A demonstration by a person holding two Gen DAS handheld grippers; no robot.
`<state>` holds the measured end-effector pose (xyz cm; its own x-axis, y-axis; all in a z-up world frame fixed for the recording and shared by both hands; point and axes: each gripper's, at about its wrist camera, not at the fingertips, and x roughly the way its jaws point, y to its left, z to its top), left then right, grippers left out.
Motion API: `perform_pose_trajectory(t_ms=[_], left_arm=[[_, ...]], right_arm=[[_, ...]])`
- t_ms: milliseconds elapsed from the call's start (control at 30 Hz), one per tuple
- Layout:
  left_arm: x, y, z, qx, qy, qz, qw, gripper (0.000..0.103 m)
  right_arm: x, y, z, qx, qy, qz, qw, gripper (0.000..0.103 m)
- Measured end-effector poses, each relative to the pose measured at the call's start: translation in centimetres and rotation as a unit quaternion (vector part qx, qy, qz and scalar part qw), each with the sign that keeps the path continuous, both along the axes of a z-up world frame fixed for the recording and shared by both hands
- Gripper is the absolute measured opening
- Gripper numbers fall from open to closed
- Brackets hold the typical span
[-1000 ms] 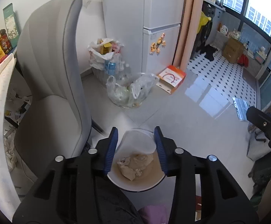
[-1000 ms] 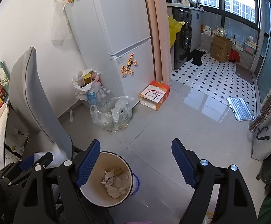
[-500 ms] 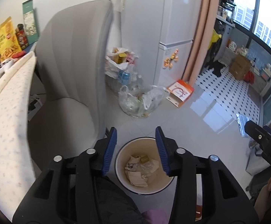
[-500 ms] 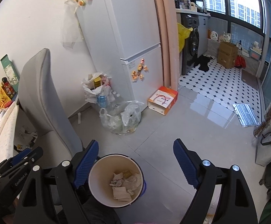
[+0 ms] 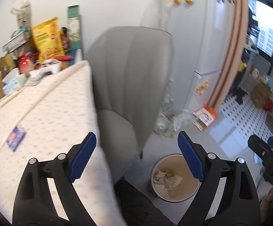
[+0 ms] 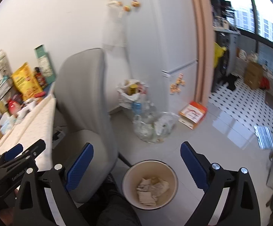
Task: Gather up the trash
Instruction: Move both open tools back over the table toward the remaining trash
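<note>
Both grippers, left (image 5: 136,146) and right (image 6: 137,157), hang spread wide and empty above the round cream waste bin (image 6: 150,183) on the pale floor beside the grey chair (image 6: 91,124), crumpled paper scraps (image 6: 151,190) lying inside it.

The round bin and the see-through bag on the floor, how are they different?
The round bin is stiff, cream-coloured and stands upright near the chair; the see-through bag is soft, crumpled and slumps further off by the fridge. The bin holds crumpled paper; the bag's contents are too blurred to name. Both sit on the floor.
</note>
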<state>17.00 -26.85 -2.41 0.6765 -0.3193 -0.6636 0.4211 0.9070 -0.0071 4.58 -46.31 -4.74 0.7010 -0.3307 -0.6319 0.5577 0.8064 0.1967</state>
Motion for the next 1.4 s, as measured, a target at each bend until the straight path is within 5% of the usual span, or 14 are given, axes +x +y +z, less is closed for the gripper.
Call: perform_pose_trajectory(t_ms=[600,1400], left_arm=[[-1.6,18.9,4.1,-0.043,-0.048,0.12,0.9906,0.095],[-2.1,36.2,5.7,-0.064,-0.076,0.267,0.9586,0.095]], right_arm=[[3.3,18.2,5.4,-0.053,-0.025,0.122,0.991,0.095],[8.4,33.3,7.8,-0.084,-0.028,0.245,0.966,0.095]])
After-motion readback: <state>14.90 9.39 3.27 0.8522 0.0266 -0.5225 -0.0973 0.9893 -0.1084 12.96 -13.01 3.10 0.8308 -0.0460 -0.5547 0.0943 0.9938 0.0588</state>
